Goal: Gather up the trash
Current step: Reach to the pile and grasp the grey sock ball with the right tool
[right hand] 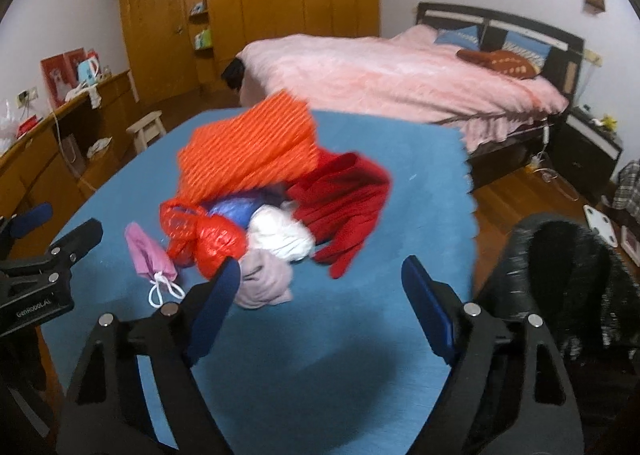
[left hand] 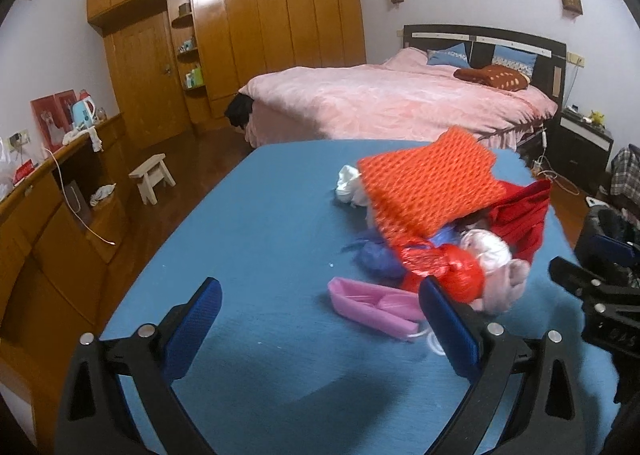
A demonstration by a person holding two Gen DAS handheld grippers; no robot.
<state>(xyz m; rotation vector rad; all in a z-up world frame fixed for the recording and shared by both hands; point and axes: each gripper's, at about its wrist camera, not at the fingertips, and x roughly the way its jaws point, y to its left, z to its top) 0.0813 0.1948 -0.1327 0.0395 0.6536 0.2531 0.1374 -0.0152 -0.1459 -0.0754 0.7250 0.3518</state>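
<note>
left wrist view, read from its left edge: wooden cabinets (left hand: 60, 223) run along the wall, a small stool (left hand: 152, 177) stands on the floor, and the blue-covered bench (left hand: 260, 235) fills the middle. the left tool (left hand: 320, 303) reaches in from below, tilted down over the bench, its blue pads spread wide with nothing between them but bare blue cloth. its right-hand pad stands in front of the near edge of the trash pile, and whether it touches cannot be told. the pile lies right of centre on the bench: a pink pouch (left hand: 372, 307) nearest, a crumpled red plastic bag (left hand: 448, 267) beside it, a blue bag (left hand: 376, 255) behind that, a pale wad (left hand: 490, 251), an orange foam net (left hand: 424, 187) propped on top, and a red cloth (left hand: 524, 215) at the far right. beyond stands a bed (left hand: 380, 103) under a pink cover. right wrist view: the left tool shows at the left edge, then the pink pouch (right hand: 150, 255) and the heap; the right tool (right hand: 320, 279) points down at the bench just this side of the pile, jaws apart and empty, with a dark fuzzy garment (right hand: 560, 275) off the bench edge at right.
</note>
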